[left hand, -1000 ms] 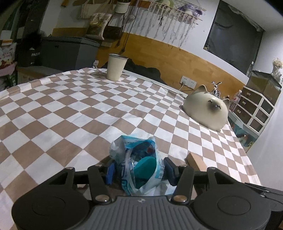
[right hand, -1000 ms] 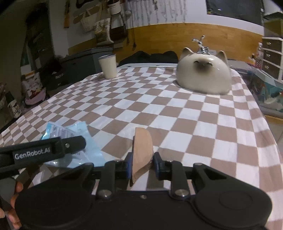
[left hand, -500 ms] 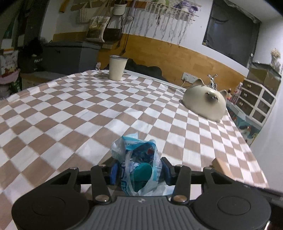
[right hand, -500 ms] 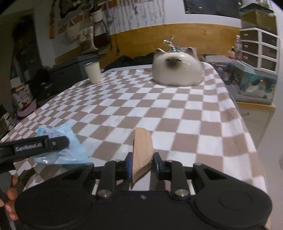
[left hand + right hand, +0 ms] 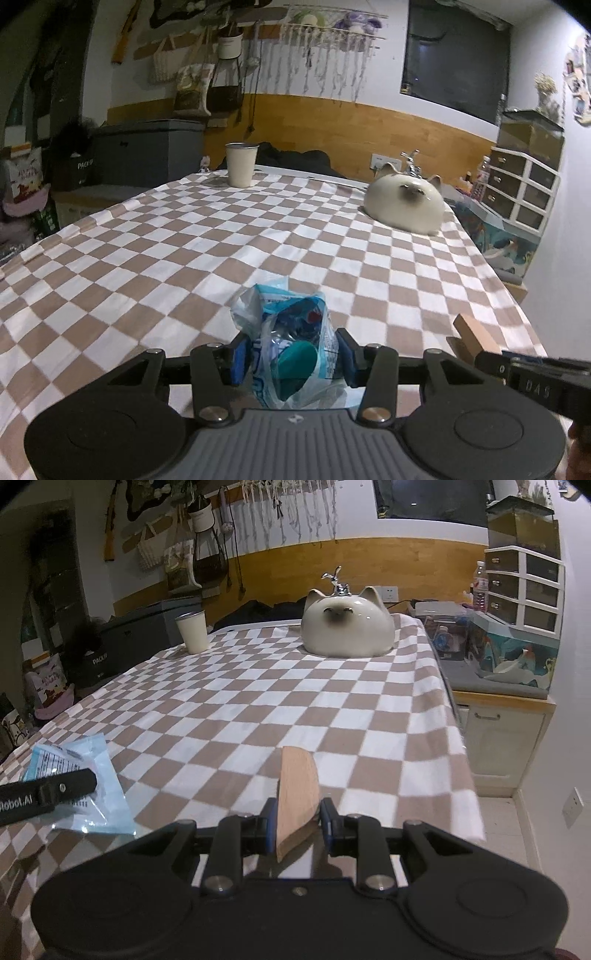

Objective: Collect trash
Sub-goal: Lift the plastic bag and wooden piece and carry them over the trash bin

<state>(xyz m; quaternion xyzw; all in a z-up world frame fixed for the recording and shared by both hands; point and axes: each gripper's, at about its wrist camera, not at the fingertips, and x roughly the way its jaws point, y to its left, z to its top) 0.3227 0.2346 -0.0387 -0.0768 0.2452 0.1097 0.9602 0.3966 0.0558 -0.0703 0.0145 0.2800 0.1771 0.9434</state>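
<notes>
Left wrist view: wrapper (image 5: pixel 291 332), a crinkled blue-and-clear plastic packet, is sitting between the left gripper's (image 5: pixel 291 356) blue pads, which are closing on it from both sides.
Place: it is hanging just above the checked tablecloth (image 5: pixel 184 258), near the table's near edge.
Handling: it is looking light, soft and slippery; I judge a pinch across the bunched middle is safer than the loose film ends.
Beyond: a cream cup (image 5: pixel 241 164) is standing at the far edge, a cat-shaped ceramic bowl (image 5: pixel 404 206) towards the far right corner.

Right wrist view: wooden scrap (image 5: pixel 297 797), thin and curved on top, is standing on edge with the right gripper (image 5: pixel 298 821) clamping its flat faces.
Place: it is sitting over the near right corner of the table.
Handling: stiff, light and dry, so the pads are likely holding it firmly; a grip low on the flat faces suits it.
Left side: the other gripper's finger is crossing the wrapper there.
</notes>
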